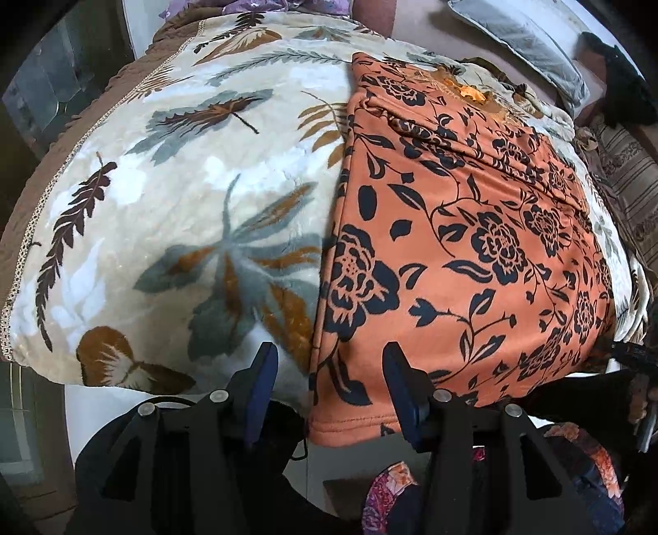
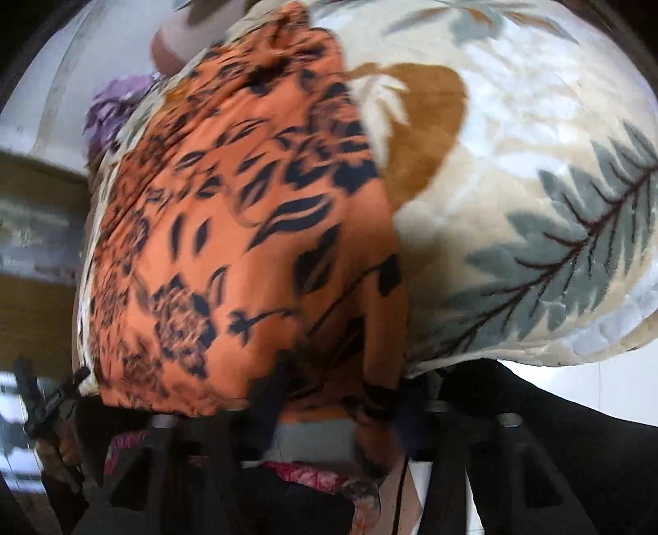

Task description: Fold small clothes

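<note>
An orange garment with black flowers [image 1: 460, 230] lies flat on a cream blanket with leaf prints [image 1: 172, 197]; its near hem hangs over the bed's front edge. My left gripper [image 1: 329, 370] is open, its two dark fingers straddling the garment's near left corner without holding it. In the blurred right wrist view the same garment [image 2: 230, 230] fills the left half, on the blanket [image 2: 534, 173]. My right gripper [image 2: 329, 395] is open at the garment's near hem; the cloth drapes over its fingers and I cannot tell whether it touches them.
A grey pillow [image 1: 530, 45] and a black object [image 1: 617, 78] lie at the far right of the bed. Purple cloth [image 1: 263, 6] sits at the far end. The blanket's brown border [image 1: 24, 197] runs along the left. The other gripper [image 2: 45, 407] shows at lower left.
</note>
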Demonstrator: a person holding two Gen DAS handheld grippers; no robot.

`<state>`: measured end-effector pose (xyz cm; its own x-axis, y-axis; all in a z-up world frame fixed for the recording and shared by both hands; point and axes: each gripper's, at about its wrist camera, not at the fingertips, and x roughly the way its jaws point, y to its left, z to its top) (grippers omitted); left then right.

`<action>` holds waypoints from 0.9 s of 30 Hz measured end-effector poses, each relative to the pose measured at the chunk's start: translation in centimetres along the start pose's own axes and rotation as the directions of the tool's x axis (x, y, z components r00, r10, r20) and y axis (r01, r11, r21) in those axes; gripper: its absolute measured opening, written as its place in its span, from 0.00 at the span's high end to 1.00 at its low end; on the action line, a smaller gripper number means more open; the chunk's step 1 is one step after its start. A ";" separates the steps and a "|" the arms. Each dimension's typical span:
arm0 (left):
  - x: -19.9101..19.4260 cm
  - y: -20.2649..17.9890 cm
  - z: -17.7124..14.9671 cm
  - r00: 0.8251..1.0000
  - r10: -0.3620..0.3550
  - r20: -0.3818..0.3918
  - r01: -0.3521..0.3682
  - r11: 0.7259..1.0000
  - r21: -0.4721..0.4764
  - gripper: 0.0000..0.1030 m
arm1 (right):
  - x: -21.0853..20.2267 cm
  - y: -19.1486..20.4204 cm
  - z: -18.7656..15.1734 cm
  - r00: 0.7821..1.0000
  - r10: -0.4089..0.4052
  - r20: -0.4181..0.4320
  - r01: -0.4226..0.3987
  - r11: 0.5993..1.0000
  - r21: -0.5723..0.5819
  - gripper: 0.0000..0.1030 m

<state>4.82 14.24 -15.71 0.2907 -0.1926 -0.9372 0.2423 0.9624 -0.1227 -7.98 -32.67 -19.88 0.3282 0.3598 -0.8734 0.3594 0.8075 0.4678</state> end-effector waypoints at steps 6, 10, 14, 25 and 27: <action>0.2 0.2 -0.5 0.999 -0.001 -0.037 0.002 1.000 0.012 0.48 | -5.6 5.1 -0.4 0.970 0.220 0.100 -0.203 0.967 -0.155 0.91; 0.9 -0.2 -0.8 0.997 -0.038 -0.062 0.039 0.999 0.030 0.48 | -6.4 5.7 0.5 0.965 0.225 0.135 -0.200 0.964 -0.178 0.91; 2.4 0.1 -0.9 0.993 -0.040 -0.110 0.042 0.999 0.014 0.62 | -5.6 4.3 0.7 0.966 0.224 0.125 -0.207 0.969 -0.136 0.91; 3.2 0.3 -1.0 0.989 -0.059 -0.139 0.063 0.998 0.027 0.86 | -5.1 3.3 0.9 0.964 0.232 0.128 -0.222 0.971 -0.086 0.91; 2.6 0.4 -0.6 0.989 -0.085 -0.123 0.088 0.996 0.022 0.94 | -5.4 3.8 1.3 0.958 0.252 0.138 -0.241 0.966 -0.090 0.91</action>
<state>5.07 14.24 -18.36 0.1534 -0.2485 -0.9564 0.2875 0.9372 -0.1974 -7.29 -32.17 -13.18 0.5257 0.4837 -0.6997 0.1891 0.7355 0.6506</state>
